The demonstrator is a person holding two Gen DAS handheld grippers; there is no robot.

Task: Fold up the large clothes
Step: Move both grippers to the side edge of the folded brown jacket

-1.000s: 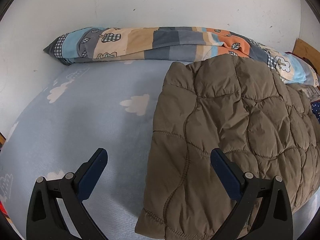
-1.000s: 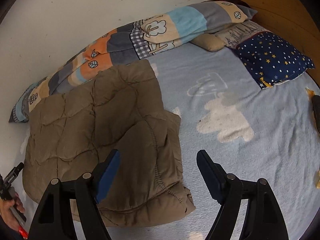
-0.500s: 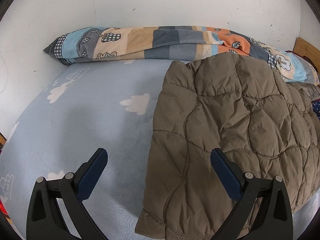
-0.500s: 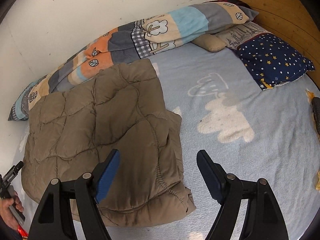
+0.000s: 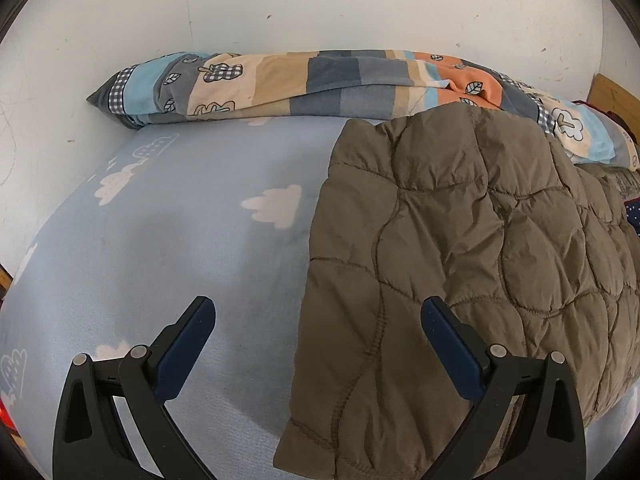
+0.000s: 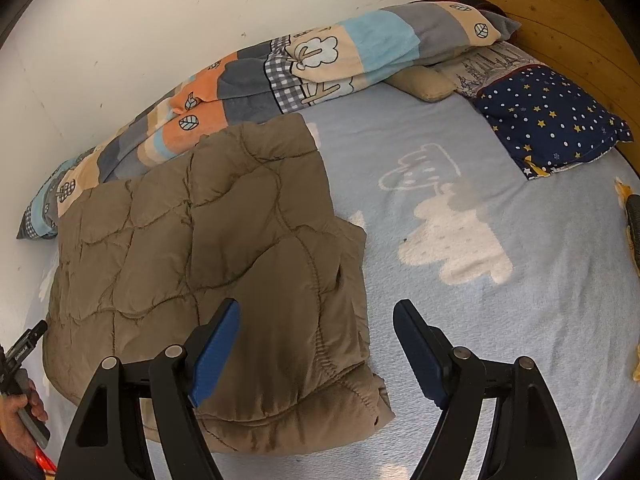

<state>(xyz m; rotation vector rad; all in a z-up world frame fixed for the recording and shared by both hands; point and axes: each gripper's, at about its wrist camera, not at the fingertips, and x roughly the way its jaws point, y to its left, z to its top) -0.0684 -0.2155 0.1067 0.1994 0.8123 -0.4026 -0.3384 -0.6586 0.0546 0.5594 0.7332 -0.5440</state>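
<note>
One brown quilted jacket (image 6: 208, 248) lies on one blue bed sheet (image 6: 460, 320). One patchwork blanket (image 6: 304, 68) runs along the wall. There are three pillows: one starry navy (image 6: 548, 120), one tan (image 6: 424, 82), one pale printed (image 6: 492, 60).

Even soft light, sharp focus, fisheye-bent edges.

The quilted jacket (image 5: 460, 260) is cut off at the bed's near edge — a yellow item (image 6: 624, 196) is cropped, unidentifiable.

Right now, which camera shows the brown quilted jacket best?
The right wrist view: the folded brown quilted jacket shows nearly whole on the bed. The left wrist view shows its left edge, while its right side runs out of frame.
</note>
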